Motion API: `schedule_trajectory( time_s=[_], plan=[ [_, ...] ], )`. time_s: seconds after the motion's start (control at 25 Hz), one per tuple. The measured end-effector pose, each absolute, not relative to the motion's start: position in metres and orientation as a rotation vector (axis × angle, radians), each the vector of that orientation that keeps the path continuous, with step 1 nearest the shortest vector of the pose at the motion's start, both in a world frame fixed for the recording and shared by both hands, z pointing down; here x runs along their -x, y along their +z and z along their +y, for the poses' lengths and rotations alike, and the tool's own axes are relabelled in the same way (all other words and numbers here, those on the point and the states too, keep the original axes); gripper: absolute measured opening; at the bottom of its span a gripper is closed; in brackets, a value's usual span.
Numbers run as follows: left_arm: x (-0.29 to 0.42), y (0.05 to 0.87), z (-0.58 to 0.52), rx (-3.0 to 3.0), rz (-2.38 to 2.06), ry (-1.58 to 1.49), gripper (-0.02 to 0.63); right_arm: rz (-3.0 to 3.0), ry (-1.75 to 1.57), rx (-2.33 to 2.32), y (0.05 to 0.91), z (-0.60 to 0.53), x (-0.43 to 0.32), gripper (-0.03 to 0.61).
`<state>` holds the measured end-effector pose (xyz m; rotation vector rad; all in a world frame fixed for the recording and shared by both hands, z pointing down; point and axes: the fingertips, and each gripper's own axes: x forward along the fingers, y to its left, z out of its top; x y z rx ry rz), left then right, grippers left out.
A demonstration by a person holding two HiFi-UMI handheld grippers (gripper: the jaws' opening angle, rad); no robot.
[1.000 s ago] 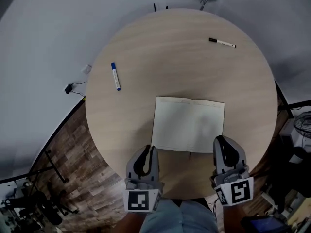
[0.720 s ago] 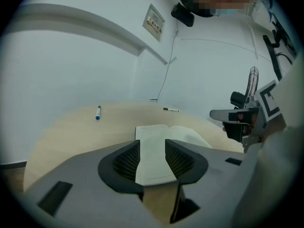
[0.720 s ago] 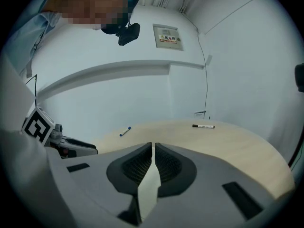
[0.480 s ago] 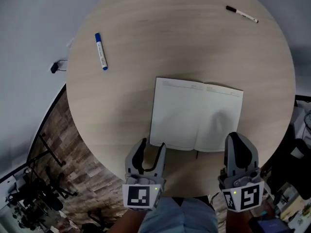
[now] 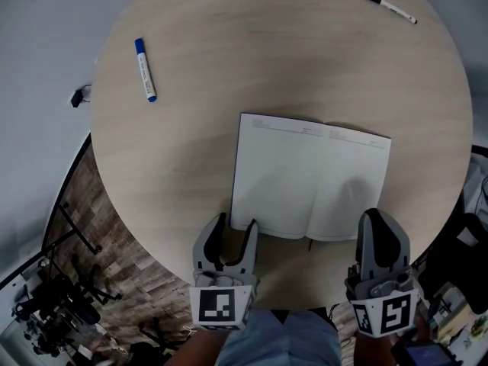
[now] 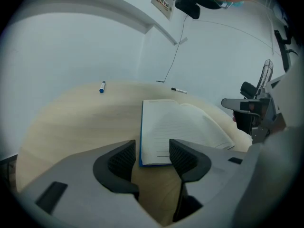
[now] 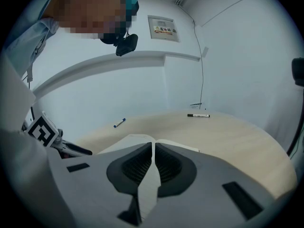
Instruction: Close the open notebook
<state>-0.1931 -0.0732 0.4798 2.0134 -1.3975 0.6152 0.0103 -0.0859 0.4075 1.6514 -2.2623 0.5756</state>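
The open notebook [image 5: 309,178] lies flat on the round wooden table [image 5: 191,166], its lined white pages facing up over a blue cover. My left gripper [image 5: 236,227] stands open at the notebook's near left corner. In the left gripper view that corner of the notebook [image 6: 164,127] sits just ahead of the open left gripper [image 6: 152,153], and the pads are not pressing on it. My right gripper [image 5: 379,221] is shut and hovers at the notebook's near right edge. In the right gripper view the shut right gripper [image 7: 153,151] holds nothing, and the notebook [image 7: 137,139] shows just beyond it.
A blue marker [image 5: 145,69] lies on the table's far left. A black pen [image 5: 390,8] lies at the far right edge. The table's near rim is just under both grippers. Stands and cables crowd the brick-patterned floor [image 5: 84,227] at the left.
The left gripper's jaws have gone from shut to open. Both grippers have sunk toward the notebook's near edge. The notebook has not moved on the table.
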Motion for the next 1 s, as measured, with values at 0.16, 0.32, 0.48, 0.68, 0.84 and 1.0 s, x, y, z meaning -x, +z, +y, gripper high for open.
schedule_trajectory(
  time_s=[0.16,0.32,0.48,0.68,0.84,1.0],
  plan=[
    [0.193,0.487,-0.072,-1.997,-1.405,0.708,0.233,-2.257,0.581,-1.666,0.408,-0.085,-0.013,0.049],
    [0.192,0.488,-0.073,-1.987,-1.435,0.733,0.233,-2.250,0.582,-1.680,0.406,-0.081,-0.020,0.049],
    [0.201,0.493,-0.069,-1.948,-1.418,0.774,0.131,-2.241,0.575,-1.700,0.403,-0.077,-0.027,0.049],
    [0.201,0.489,-0.070,-1.939,-1.397,0.734,0.018,-2.228,0.564,-1.720,0.399,-0.072,-0.033,0.049],
    [0.194,0.477,-0.069,-1.952,-1.386,0.689,0.018,-2.237,0.550,-1.736,0.390,-0.070,-0.034,0.049],
    [0.198,0.476,-0.067,-1.944,-1.401,0.702,0.018,-2.246,0.536,-1.744,0.381,-0.067,-0.037,0.049]
  ],
)
